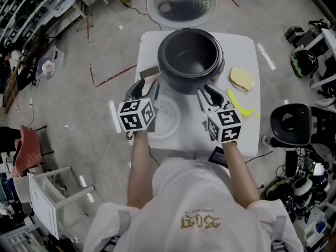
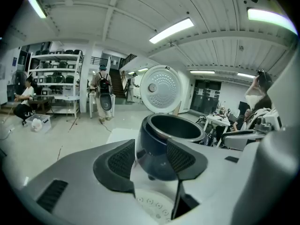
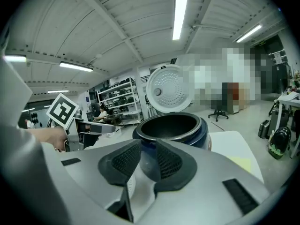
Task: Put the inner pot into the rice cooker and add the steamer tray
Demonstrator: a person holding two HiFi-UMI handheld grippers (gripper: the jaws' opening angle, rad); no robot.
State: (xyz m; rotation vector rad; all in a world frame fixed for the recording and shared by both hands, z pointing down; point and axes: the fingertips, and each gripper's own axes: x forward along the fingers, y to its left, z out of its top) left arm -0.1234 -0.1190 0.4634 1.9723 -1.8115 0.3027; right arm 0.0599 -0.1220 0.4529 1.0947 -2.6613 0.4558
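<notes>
A white table (image 1: 248, 47) stands on a grey workshop floor (image 1: 89, 109). The dark, glossy rice cooker (image 1: 190, 59) sits lid-up at 12 o'clock. The white perforated steamer tray (image 1: 167, 117) lies at its 6 o'clock, between the released, empty left gripper (image 1: 147, 88) and right gripper (image 1: 208, 92).

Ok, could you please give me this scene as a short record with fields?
cooker: on table, lid open
pot: dark, appears seated in cooker
steamer tray: flat on table, before cooker, between the claws
left claw: open, empty
right claw: open, empty
</notes>
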